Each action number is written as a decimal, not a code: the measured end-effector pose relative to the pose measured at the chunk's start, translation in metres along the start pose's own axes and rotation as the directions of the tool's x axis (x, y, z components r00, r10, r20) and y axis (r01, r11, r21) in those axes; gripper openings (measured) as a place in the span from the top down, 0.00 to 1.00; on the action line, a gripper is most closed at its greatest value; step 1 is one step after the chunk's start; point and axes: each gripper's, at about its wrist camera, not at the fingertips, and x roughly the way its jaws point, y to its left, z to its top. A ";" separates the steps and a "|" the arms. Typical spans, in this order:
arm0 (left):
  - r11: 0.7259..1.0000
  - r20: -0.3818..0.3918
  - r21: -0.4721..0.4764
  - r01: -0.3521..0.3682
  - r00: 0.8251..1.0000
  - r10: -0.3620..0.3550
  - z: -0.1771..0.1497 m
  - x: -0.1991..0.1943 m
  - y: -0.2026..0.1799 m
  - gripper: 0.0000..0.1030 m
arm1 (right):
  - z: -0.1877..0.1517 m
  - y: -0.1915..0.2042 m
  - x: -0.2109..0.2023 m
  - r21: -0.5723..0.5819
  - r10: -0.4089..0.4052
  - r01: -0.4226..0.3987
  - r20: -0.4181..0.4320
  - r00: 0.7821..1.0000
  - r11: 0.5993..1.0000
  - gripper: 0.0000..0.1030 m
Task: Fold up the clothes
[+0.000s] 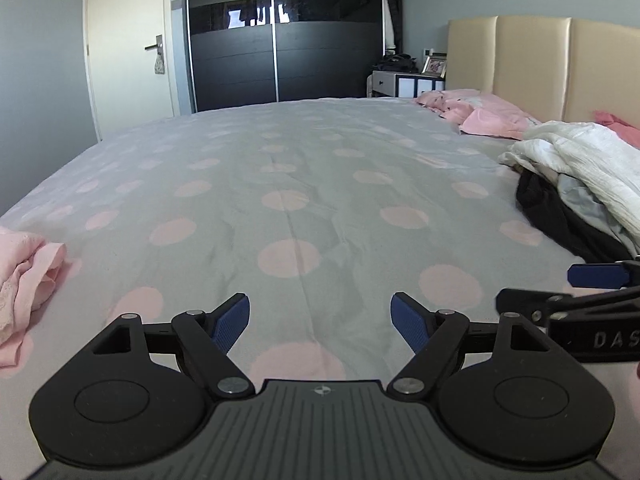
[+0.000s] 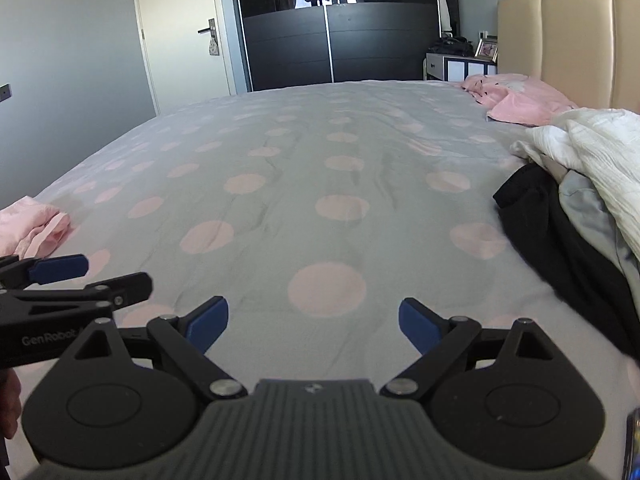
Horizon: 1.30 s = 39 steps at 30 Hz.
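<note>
both tools gape over smooth dotted sheet.

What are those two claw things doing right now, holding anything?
Left gripper: open, holding nothing, above the bedsheet.
Right gripper: open, holding nothing.

**Two matching black grippers with blue pads**

The left gripper and right gripper are each showing black linkage arms, round side discs, silver pivot screws, ribbed grey housings and textured blue fingertips. White "GenRobot" lettering is showing on the left one's side.
</note>
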 end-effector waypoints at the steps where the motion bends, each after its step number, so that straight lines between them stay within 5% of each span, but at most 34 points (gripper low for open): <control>1: 1.000 0.006 -0.009 -0.004 1.000 0.004 0.003 0.000 0.002 0.25 | 0.005 -0.001 0.000 -0.007 0.006 -0.006 0.018 1.000 1.000 0.09; 8: 0.996 0.053 -0.011 -0.086 0.995 0.086 0.003 -0.022 0.003 0.25 | 0.005 0.008 -0.027 -0.018 -0.010 0.012 0.084 0.996 1.000 0.09; 25: 0.997 0.080 -0.029 -0.067 0.994 0.069 -0.008 -0.099 0.003 0.24 | -0.018 0.037 -0.100 -0.009 -0.022 0.023 0.143 0.989 1.000 0.08; 39: 0.998 0.089 -0.033 -0.062 0.994 0.064 -0.012 -0.109 0.007 0.25 | -0.017 0.056 -0.110 -0.049 0.008 0.000 0.177 0.984 0.999 0.08</control>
